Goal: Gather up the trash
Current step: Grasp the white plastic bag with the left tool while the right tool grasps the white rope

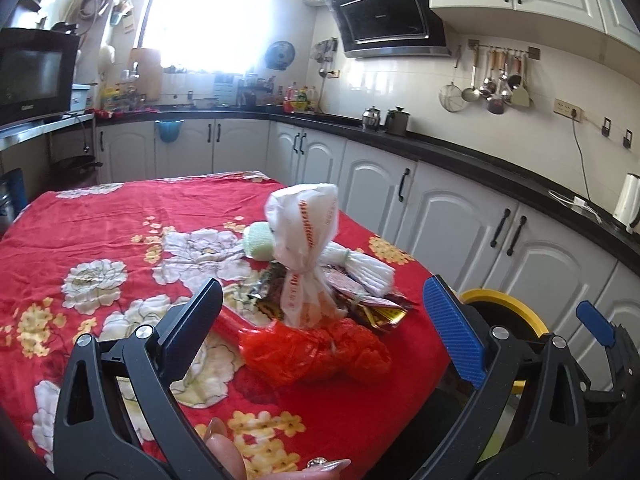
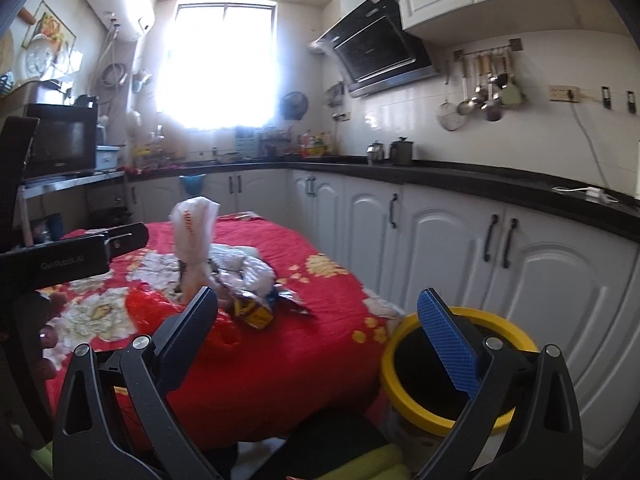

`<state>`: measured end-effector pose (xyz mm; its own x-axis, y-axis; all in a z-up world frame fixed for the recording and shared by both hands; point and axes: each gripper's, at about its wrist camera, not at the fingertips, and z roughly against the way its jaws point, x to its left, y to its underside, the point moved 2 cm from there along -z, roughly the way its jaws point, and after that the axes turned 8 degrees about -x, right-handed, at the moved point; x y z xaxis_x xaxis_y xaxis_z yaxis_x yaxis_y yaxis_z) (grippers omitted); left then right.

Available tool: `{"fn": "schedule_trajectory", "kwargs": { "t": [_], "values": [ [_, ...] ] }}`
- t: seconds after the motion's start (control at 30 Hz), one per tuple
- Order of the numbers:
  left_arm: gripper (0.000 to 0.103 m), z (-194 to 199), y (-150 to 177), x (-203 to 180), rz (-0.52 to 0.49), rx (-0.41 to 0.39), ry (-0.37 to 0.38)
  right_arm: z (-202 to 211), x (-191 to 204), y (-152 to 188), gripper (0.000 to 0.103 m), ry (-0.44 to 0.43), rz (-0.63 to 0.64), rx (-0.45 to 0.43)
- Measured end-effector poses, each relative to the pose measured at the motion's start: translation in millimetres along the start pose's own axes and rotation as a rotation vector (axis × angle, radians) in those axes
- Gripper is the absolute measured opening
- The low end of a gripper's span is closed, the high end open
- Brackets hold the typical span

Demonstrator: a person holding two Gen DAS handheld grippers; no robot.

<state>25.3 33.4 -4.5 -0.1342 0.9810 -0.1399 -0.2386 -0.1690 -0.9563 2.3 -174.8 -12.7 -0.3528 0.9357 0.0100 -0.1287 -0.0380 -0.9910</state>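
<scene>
Your left gripper point(image 1: 320, 316) and right gripper point(image 2: 316, 328) both stand spread wide, holding nothing. The trash pile point(image 1: 320, 304) sits near the table's point(image 1: 80, 208) right edge, its knotted white bag point(image 1: 304, 232) upright. The yellow-rimmed bin point(image 2: 460, 368) stands open-mouthed just beside that edge, with cabinets close behind.

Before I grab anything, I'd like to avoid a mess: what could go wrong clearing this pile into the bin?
1. The white knotted bag stands upright on loose wrappers; pulling it may scatter them.
2. The red plastic bag nearly matches the red floral cloth, so the left tongs might pinch cloth too.
3. The yellow-rimmed bin sits below the table edge; a drop might miss.
</scene>
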Motion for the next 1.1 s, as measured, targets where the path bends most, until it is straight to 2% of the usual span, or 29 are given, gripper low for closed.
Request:
{"fn": "schedule_trajectory", "kwargs": {
  "t": [0.23,0.4,0.73,0.93,1.1],
  "values": [
    [0.092,-6.0,-8.8,19.4,0.028,-0.008,-0.052,-19.2,13.0,-8.5,0.097,-0.064,0.028,0.002],
    [0.092,-19.4,-17.6,34.3,0.048,0.014,-0.077,-45.9,19.0,-12.6,0.097,-0.103,0.037,0.045],
    [0.092,-73.4,-33.3,52.3,0.064,0.136,-0.036,-128.3,18.4,-9.3,0.097,-0.202,-0.013,0.184],
    [0.092,-104.3,-38.6,49.1,0.037,0.186,-0.007,-173.2,13.4,1.0,0.096,-0.216,-0.041,0.281],
    [0.092,-125.6,-41.8,45.8,0.049,0.207,0.029,-203.8,7.6,14.3,0.088,-0.224,-0.064,0.358]
  ]
}}
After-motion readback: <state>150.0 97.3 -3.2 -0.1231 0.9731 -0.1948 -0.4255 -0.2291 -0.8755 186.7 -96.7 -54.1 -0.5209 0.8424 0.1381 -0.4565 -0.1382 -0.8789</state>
